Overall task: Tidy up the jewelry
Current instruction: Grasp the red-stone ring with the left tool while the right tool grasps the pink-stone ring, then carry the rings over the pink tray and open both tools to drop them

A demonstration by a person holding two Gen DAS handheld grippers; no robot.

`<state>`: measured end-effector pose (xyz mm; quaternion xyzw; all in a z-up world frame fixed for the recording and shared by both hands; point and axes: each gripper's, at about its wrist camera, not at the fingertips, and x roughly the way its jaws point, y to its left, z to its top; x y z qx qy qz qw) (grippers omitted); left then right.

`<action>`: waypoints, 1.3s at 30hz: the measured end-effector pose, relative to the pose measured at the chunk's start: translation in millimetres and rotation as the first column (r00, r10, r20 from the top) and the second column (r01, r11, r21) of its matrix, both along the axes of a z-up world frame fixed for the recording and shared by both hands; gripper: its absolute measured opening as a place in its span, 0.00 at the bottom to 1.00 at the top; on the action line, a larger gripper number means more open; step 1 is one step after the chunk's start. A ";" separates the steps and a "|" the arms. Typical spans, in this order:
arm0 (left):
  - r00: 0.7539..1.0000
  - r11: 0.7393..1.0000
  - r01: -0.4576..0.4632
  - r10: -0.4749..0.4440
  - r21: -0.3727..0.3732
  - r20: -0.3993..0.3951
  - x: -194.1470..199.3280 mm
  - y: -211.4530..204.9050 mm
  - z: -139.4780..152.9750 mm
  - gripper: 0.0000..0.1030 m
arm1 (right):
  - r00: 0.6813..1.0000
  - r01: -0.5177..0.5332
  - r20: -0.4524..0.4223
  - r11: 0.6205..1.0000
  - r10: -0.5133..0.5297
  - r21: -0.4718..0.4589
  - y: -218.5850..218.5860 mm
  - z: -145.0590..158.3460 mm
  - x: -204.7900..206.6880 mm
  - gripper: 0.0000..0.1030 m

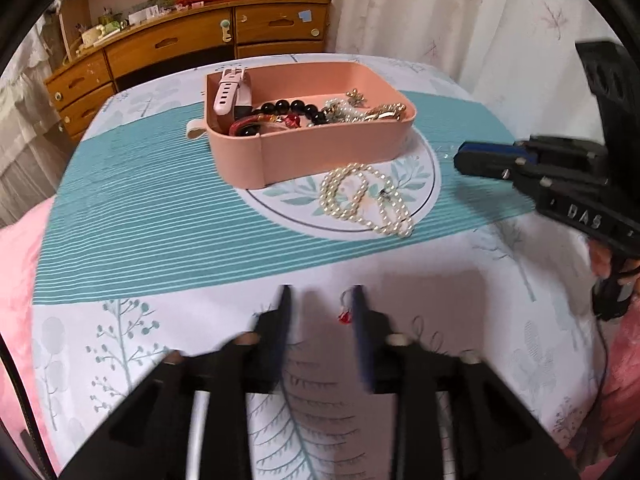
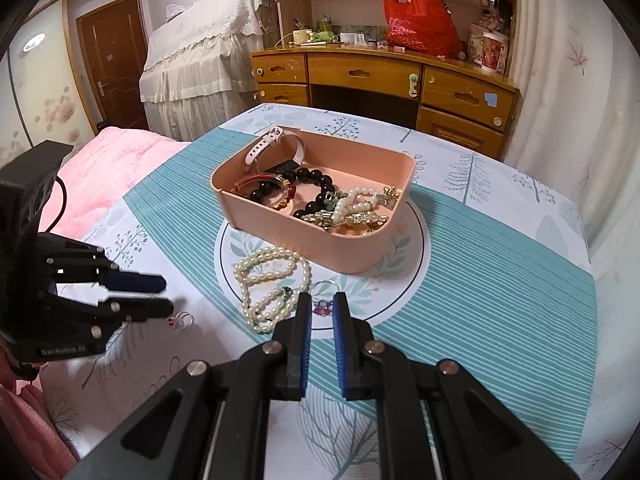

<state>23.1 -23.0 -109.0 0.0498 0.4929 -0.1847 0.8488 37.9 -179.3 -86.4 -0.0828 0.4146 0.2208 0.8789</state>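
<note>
A pink tray [image 1: 320, 152] [image 2: 340, 248] on the table holds a pink watch [image 1: 232, 90], black bead bracelets [image 2: 316, 196] and other jewelry. A pearl necklace [image 1: 366, 200] [image 2: 272, 280] lies on the cloth in front of it. My left gripper [image 1: 320, 300] is open low over the cloth, with a small red-stone ring [image 1: 346, 314] [image 2: 180, 320] by its right fingertip. My right gripper [image 2: 320, 304] is open around a purple-stone ring [image 2: 323, 307] lying beside the pearls. Each gripper shows in the other's view, the left [image 2: 160, 294] and the right [image 1: 464, 160].
A patterned teal and white cloth [image 1: 160, 220] covers the table. A pink blanket [image 2: 100, 168] lies to the left. A wooden desk [image 2: 380, 76] with a red bag [image 2: 416, 20] stands behind, with curtains [image 1: 460, 12] to the right.
</note>
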 end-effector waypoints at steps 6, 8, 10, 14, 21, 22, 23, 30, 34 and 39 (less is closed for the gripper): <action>0.997 0.998 0.063 -0.064 0.028 0.037 -15.1 -8.7 0.9 0.59 | 1.000 -0.002 0.004 1.000 0.002 -0.004 -0.4 1.7 -2.1 0.10; 0.997 0.997 0.069 -0.070 0.033 0.038 -15.4 -10.5 -0.8 0.59 | 1.000 0.002 0.004 1.000 -0.002 -0.003 -1.5 3.0 -2.7 0.10; 0.997 0.997 0.070 -0.071 0.031 0.034 -14.0 -11.5 -4.0 0.59 | 1.000 0.003 0.006 1.000 -0.003 -0.004 -2.4 4.2 -3.5 0.10; 0.997 0.996 0.068 -0.070 0.052 0.031 -9.5 -14.8 -10.7 0.59 | 1.000 0.000 0.013 1.000 0.000 -0.004 -3.9 7.5 -5.7 0.10; 0.996 0.995 0.078 -0.081 0.063 0.044 -9.0 -17.4 -15.4 0.53 | 1.000 0.008 0.015 1.000 -0.008 -0.003 -7.1 9.7 -5.3 0.10; 0.995 0.995 0.084 -0.087 0.061 0.051 -10.4 -18.0 -14.8 0.43 | 1.000 0.009 0.015 1.000 -0.009 -0.003 -7.5 9.9 -5.4 0.10; 0.994 0.995 0.089 -0.092 0.055 0.056 -10.8 -18.0 -14.8 0.39 | 1.000 0.008 0.015 1.000 -0.008 -0.002 -7.7 10.1 -5.4 0.10; 0.994 0.996 0.090 -0.091 0.030 0.055 -14.1 -17.8 -13.9 0.06 | 1.000 0.006 0.015 1.000 -0.007 0.002 -8.2 10.4 -5.3 0.10; 0.996 0.997 0.074 -0.075 0.018 0.045 -12.5 -17.0 -14.3 0.05 | 1.000 0.006 0.014 1.000 -0.006 0.001 -7.8 10.5 -5.5 0.10; 0.997 0.997 0.074 -0.074 0.011 0.022 -11.0 -18.1 -13.4 0.05 | 1.000 -0.009 0.019 1.000 0.009 0.001 -6.7 12.2 -7.2 0.10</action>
